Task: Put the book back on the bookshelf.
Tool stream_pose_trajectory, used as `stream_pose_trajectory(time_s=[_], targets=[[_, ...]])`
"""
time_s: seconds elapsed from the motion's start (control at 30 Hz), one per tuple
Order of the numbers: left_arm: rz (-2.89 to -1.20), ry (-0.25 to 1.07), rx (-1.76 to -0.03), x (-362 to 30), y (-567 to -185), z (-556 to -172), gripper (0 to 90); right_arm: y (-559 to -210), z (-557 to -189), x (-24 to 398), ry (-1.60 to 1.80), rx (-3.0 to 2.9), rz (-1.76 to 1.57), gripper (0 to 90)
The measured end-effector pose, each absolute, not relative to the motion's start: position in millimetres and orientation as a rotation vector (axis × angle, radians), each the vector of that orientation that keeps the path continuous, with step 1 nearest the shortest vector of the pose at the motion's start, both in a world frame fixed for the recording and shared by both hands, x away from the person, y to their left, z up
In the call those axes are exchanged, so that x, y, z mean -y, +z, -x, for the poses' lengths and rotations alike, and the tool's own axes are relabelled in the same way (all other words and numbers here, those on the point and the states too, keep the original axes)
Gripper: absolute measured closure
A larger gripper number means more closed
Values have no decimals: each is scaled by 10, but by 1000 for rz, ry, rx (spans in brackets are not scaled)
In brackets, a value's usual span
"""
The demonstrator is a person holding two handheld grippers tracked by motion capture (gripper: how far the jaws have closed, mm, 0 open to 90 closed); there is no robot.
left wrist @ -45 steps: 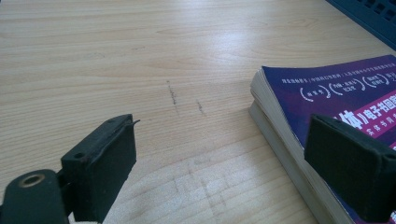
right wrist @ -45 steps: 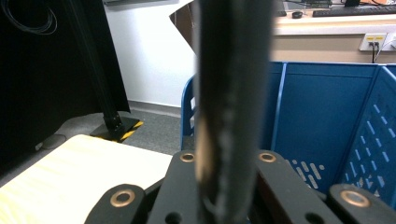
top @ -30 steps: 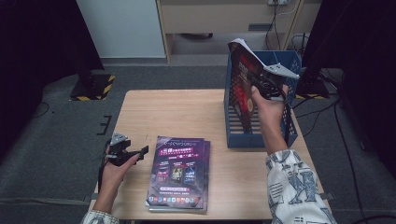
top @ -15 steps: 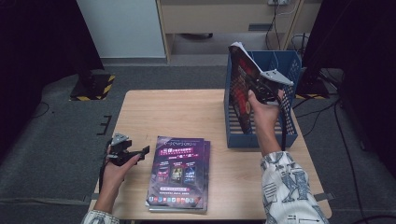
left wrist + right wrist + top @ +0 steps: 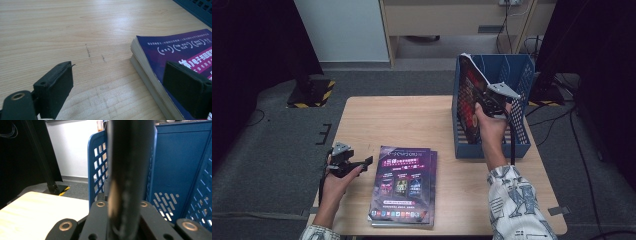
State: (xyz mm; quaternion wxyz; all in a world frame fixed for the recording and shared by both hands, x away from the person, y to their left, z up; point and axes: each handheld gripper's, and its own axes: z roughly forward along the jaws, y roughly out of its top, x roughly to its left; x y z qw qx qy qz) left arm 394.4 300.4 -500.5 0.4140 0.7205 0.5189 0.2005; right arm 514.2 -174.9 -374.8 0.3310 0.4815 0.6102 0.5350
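Sinking since a second ago, my right gripper is carrying the magazine lower into the blue file rack, while the left one is staying where it was beside the stack.

Nearest to me, my left gripper is resting at the near left of the table, jaws spread and holding nothing; in the left gripper view the two black pads are standing wide apart over bare wood, with the corner of the stack of magazines just beside the right-hand pad. That stack is lying flat, purple covers up, and I am judging at least two copies from the edges, though I cannot count them surely.

Farther off, the right jaws are pinching the magazine's edge, pressed tight on it; in the right gripper view its dark spine is rising straight up between them, blurred. The magazine is standing nearly upright, tilted a little, at the rack's left compartment, its lower edge already inside.

As I am reading it, one copy is partway filed and not yet released; the stack is still waiting to follow.

I cannot tell whether the magazine's bottom is touching the rack floor, since my hand and the rack wall are covering it, and the rack's other compartments are hard to read.
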Motion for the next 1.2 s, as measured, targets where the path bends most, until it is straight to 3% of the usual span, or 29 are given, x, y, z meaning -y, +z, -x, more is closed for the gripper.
stream_pose_trajectory(time_s=[1.2], targets=[[-1809,507,-1302,-2999,-4993,-3944,96,-3849,-4994,1656,1399,-1707,-1163,818]])
